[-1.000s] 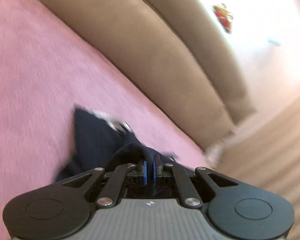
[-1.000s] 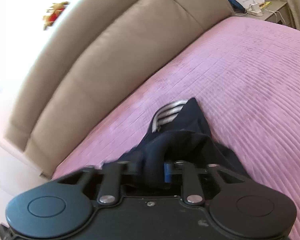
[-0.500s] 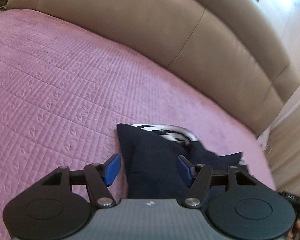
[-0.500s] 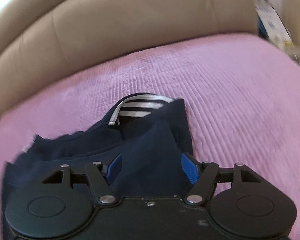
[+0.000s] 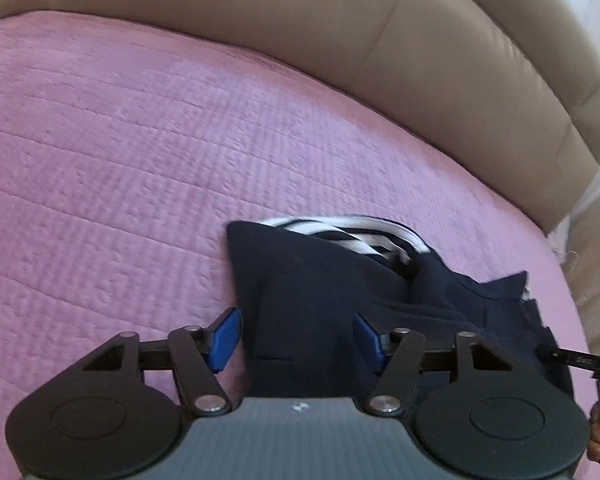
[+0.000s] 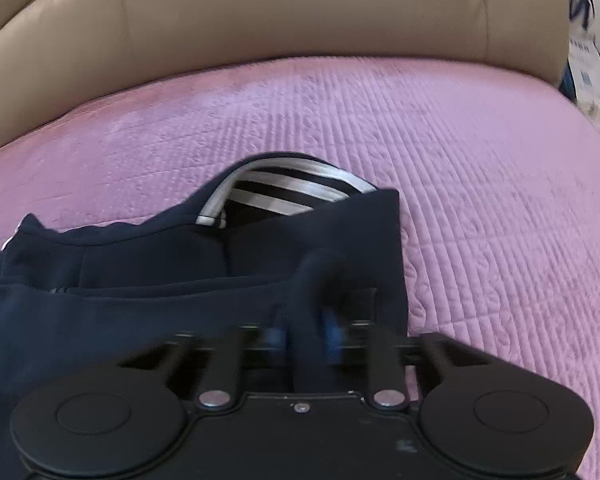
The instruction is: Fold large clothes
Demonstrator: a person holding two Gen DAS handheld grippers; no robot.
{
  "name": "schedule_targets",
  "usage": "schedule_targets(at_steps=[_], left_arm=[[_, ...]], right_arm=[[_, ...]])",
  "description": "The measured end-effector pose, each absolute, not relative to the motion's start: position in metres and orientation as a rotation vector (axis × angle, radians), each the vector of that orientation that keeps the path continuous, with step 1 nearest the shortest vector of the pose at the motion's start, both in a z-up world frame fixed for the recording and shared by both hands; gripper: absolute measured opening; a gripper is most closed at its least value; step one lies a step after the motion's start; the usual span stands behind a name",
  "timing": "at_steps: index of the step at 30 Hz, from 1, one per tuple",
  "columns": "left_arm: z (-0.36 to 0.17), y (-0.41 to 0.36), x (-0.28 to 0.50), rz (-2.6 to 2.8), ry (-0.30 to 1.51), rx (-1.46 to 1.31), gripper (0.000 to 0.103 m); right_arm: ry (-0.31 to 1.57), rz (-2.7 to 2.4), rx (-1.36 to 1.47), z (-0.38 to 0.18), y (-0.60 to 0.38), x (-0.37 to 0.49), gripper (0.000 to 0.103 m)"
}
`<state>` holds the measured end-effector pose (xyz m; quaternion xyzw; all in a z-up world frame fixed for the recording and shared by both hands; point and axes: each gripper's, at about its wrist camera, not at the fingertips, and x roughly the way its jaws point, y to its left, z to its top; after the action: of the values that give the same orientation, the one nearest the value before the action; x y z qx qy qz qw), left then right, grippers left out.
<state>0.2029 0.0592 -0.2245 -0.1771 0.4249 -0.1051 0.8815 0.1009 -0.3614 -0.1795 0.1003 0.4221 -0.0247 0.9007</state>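
A folded dark navy garment (image 5: pixel 324 280) with a black-and-white striped collar (image 5: pixel 352 236) lies on the pink quilted bed (image 5: pixel 140 140). It also shows in the right wrist view (image 6: pixel 140 280), striped collar (image 6: pixel 284 196) at its far edge. My left gripper (image 5: pixel 296 338) is open, its blue pads (image 5: pixel 224 338) standing either side of the garment's near left corner. My right gripper (image 6: pixel 304 336) is shut on a raised fold of the navy garment near its right edge; the image there is blurred.
A beige padded headboard (image 5: pixel 300 32) runs along the far side of the bed and shows in the right wrist view (image 6: pixel 280 12) too. A white bag with blue print (image 6: pixel 588 60) stands at the far right. The other gripper's tip (image 5: pixel 580 360) shows at the right edge.
Both grippers let go of the garment and stood open half a second ago. Now the right gripper has closed on a fold of the cloth. The left stays open.
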Motion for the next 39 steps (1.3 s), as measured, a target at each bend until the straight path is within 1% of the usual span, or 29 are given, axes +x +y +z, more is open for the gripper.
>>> schedule_targets(at_steps=[1,2,4,7,11,14,16,18,20,25,26,28,29,30,32,35,37,38,39], left_arm=[[-0.225,0.055,0.203,-0.219,0.886,-0.341,0.041],[-0.225,0.049,0.203,-0.201,0.889,-0.275,0.019],[-0.221,0.048,0.199,-0.193,0.867,-0.252,0.015],[-0.201,0.058,0.182,-0.190,0.798,-0.331,0.014],[-0.160,0.067,0.159,-0.265,0.637,-0.424,0.013],[-0.142,0.073,0.164,-0.275,0.587,-0.462,0.013],[-0.139,0.072,0.177,-0.269,0.564,-0.468,0.013],[-0.142,0.063,0.199,-0.263,0.547,-0.433,0.013],[-0.158,0.052,0.220,-0.210,0.561,-0.367,0.013],[-0.230,0.030,0.257,-0.089,0.703,-0.241,0.014],[-0.238,0.029,0.259,-0.079,0.721,-0.223,0.015],[-0.245,0.028,0.259,-0.065,0.740,-0.202,0.021],[-0.242,0.028,0.258,-0.064,0.741,-0.200,0.023],[-0.236,0.031,0.256,-0.061,0.737,-0.198,0.024],[-0.219,0.038,0.243,-0.034,0.712,-0.187,0.026],[-0.184,0.049,0.216,-0.047,0.645,-0.173,0.027],[-0.167,0.048,0.190,-0.099,0.639,-0.181,0.024],[-0.163,0.045,0.174,-0.138,0.652,-0.200,0.024],[-0.163,0.042,0.163,-0.169,0.670,-0.217,0.024]], right_arm=[[0.857,-0.052,0.190,-0.176,-0.358,0.097,0.016],[0.844,-0.052,0.172,-0.173,-0.355,0.094,0.014],[0.800,-0.063,0.126,-0.164,-0.346,0.086,0.013],[0.712,-0.085,0.083,-0.139,-0.337,0.069,0.012],[0.562,-0.129,0.044,-0.097,-0.331,0.054,0.012],[0.472,-0.158,0.060,-0.073,-0.336,0.062,0.012],[0.454,-0.188,0.054,-0.072,-0.339,0.080,0.012],[0.478,-0.231,0.065,-0.087,-0.345,0.108,0.012],[0.542,-0.265,0.091,-0.115,-0.350,0.135,0.012],[0.735,-0.312,0.037,-0.188,-0.344,0.174,0.013],[0.766,-0.306,0.040,-0.198,-0.343,0.178,0.017],[0.809,-0.293,0.029,-0.207,-0.342,0.183,0.020],[0.813,-0.292,0.023,-0.204,-0.343,0.183,0.029],[0.811,-0.286,0.039,-0.196,-0.343,0.180,0.040],[0.780,-0.266,0.096,-0.173,-0.346,0.164,0.043],[0.703,-0.140,0.133,-0.125,-0.328,0.116,0.054],[0.695,-0.055,0.140,-0.105,-0.304,0.081,0.054],[0.723,-0.005,0.153,-0.102,-0.289,0.066,0.051],[0.747,0.021,0.160,-0.103,-0.276,0.056,0.039]])
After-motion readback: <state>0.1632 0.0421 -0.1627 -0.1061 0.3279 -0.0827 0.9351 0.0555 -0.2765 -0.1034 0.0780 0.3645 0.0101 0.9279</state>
